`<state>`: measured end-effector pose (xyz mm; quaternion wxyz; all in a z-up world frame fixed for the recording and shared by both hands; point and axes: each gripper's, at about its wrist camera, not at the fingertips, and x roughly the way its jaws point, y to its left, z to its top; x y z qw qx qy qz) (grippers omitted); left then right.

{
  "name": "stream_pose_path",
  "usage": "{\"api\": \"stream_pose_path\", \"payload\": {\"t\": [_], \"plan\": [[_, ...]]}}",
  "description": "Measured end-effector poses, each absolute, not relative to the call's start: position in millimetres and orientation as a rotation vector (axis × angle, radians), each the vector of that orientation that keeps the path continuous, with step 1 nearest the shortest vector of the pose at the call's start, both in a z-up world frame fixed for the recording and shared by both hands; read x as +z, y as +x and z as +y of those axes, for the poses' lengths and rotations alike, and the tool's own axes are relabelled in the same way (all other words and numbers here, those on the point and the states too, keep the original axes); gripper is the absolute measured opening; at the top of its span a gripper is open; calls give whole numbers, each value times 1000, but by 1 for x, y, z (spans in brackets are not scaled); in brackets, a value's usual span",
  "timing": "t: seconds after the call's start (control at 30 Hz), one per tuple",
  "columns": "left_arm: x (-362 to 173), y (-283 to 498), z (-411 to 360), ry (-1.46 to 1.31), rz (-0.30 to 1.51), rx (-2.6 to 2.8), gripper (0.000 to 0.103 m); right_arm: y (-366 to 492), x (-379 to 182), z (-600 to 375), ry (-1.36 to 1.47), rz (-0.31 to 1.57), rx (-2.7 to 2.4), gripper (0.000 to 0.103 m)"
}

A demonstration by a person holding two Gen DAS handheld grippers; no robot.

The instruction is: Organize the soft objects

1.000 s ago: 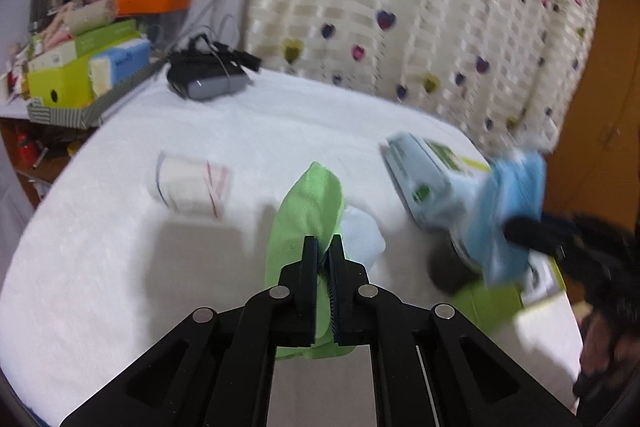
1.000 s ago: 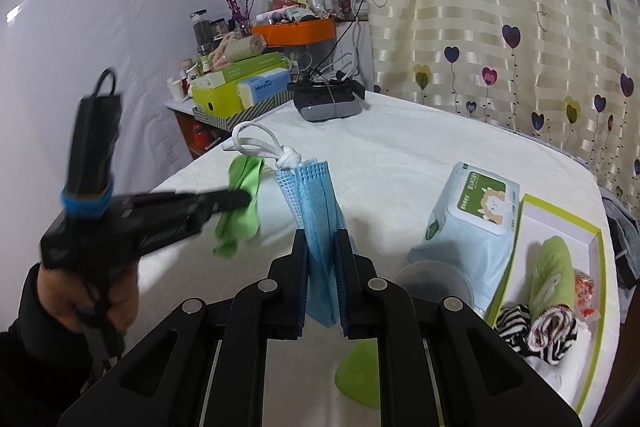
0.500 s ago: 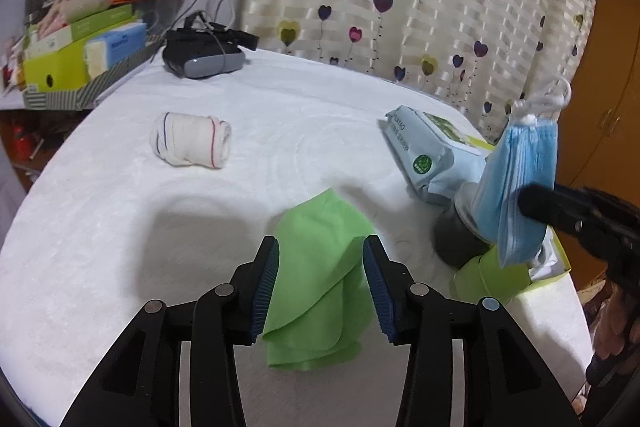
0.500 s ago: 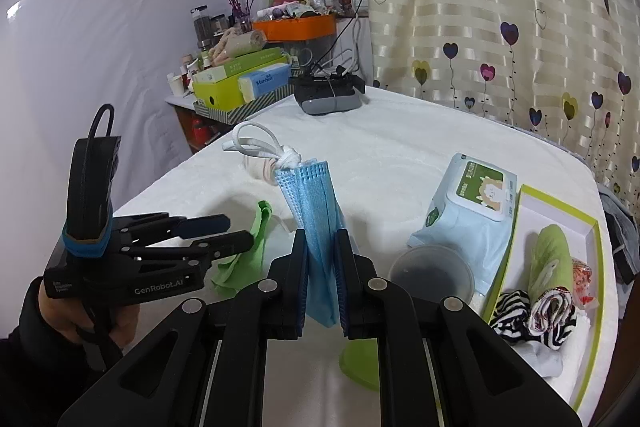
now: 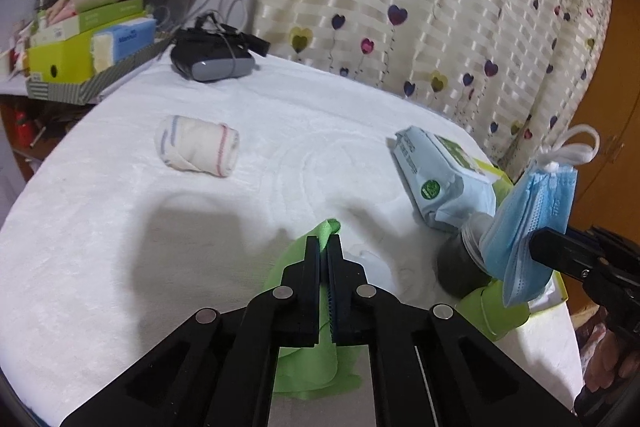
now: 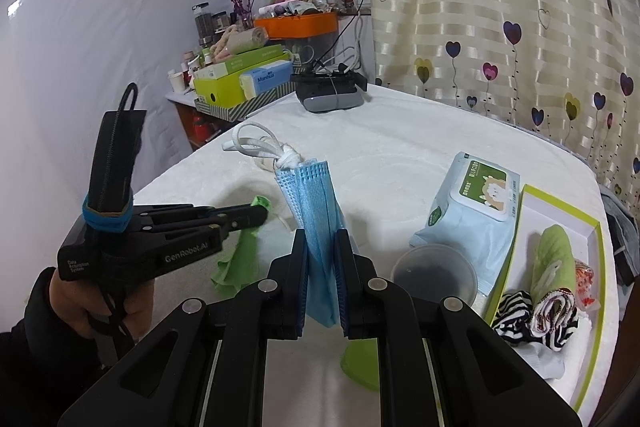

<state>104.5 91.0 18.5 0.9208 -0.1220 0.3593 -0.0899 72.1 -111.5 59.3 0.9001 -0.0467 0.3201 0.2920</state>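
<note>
A white table point(image 6: 420, 131) fills mid-frame; a green-rimmed tray point(image 6: 560, 203) at right holds rolled cloths; a wipes pack point(image 6: 472, 203) lies beside it; a rolled sock point(image 5: 198, 149) sits left of centre; the left gripper point(image 5: 324, 247) is clamped on a green cloth point(image 5: 308, 367) at lower centre; the right gripper point(image 6: 322, 239) pinches a blue mask point(image 6: 314, 195), upright, at centre

Left gripper point(image 6: 256, 217): black two-finger frame, white "GenRobot.AI" lettering on the side, blue band around an upright black grip topped by a looped cable. Right gripper point(image 6: 322, 239): black linkage arms joined by round silver pins. A black sleeve point(image 6: 38, 331) is worn.
</note>
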Motion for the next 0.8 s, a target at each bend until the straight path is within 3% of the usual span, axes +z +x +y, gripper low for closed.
{"api": "stream_pose_path", "payload": {"t": [0.3, 0.8], "plan": [[50, 74, 105, -249, 644, -131, 3, 66, 66, -117, -82, 642, 611, 13], [104, 28, 64, -213, 525, -186, 3, 43, 84, -146, -15, 574, 620, 13]]}}
